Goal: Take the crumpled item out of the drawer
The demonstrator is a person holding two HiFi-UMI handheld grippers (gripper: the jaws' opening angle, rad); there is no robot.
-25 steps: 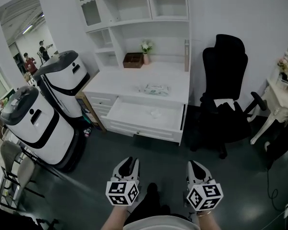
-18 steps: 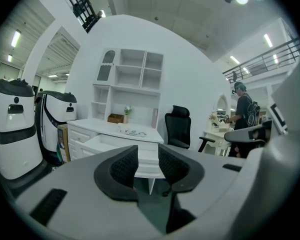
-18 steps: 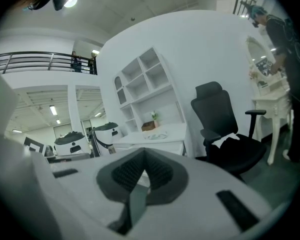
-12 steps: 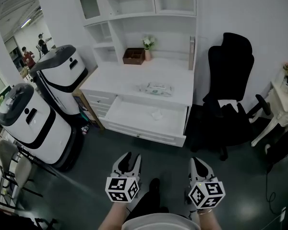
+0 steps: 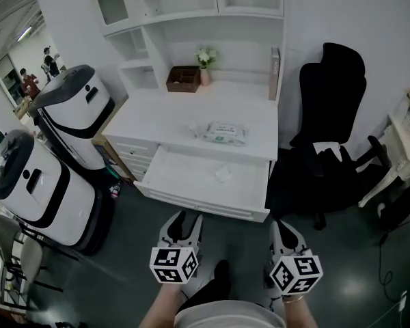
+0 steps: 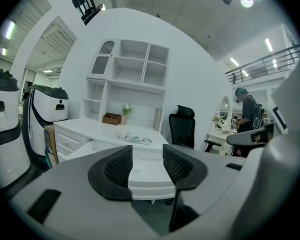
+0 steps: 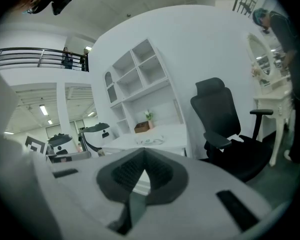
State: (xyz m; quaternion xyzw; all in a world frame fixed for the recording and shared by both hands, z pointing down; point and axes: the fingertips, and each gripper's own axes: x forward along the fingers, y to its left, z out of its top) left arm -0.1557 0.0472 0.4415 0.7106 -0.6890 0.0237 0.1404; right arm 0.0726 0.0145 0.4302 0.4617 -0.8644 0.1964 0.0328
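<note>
So the crumpled item (image 5: pixel 223 173) is just sitting in the open drawer (image 5: pixel 199 208) under the white tabletop (image 5: pixel 157 115), well apart from both tools: left tool (image 5: pixel 184 219) has just been opening, nothing between its jaws, and right tool (image 5: pixel 281 227) is pinched closed, empty.

Blk office chair (image 5: pixel 331 104), wipes pk (image 5: pixel 226 132), brown box (image 5: pixel 182 79), flower vase (image 5: pixel 206 68)

Bare floor (image 5: pixel 126 241) fronts the open drawer (image 5: pixel 198 207); black chair (image 5: pixel 331 94) stands just right, seemingly clear.
</note>
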